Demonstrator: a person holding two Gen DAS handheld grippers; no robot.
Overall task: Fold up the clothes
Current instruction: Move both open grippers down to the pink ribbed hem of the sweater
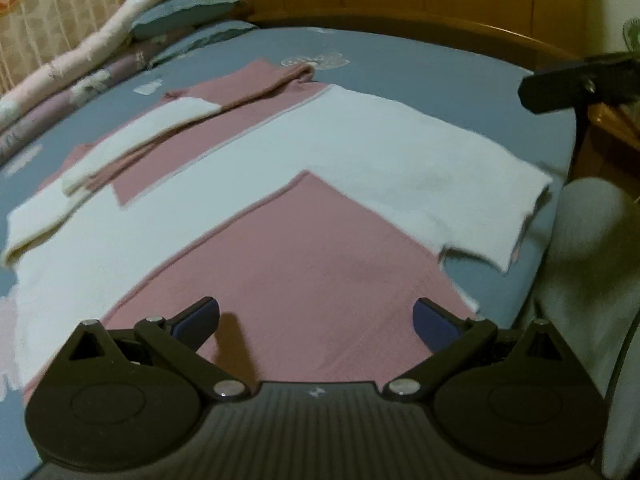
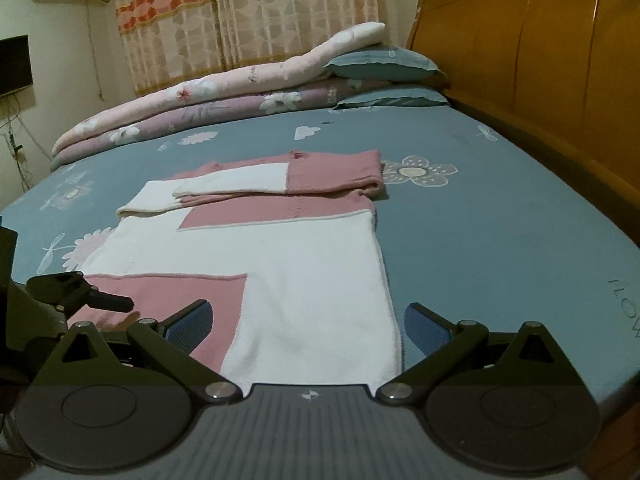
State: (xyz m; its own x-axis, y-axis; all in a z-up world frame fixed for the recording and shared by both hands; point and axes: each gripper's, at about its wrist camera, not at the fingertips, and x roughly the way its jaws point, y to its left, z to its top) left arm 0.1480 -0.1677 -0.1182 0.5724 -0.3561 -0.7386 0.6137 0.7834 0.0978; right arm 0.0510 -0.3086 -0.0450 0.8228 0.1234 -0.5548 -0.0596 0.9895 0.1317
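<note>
Jaws of the left gripper [image 1: 316, 322] and the right gripper [image 2: 306, 322] stand wide apart, holding nothing, just over the near hem of the pink-and-white sweater [image 2: 312, 264]. It lies flat on the blue bed [image 2: 500, 220], sleeves folded across. Beyond it are pillows [image 2: 384, 64] and the wooden headboard [image 2: 540, 40].

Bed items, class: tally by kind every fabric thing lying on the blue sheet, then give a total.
Sweater, pink and white: 1
Pillows, blue, stacked: 2
Folded quilts, one pale pink, one lilac: 2
Total: 5
</note>
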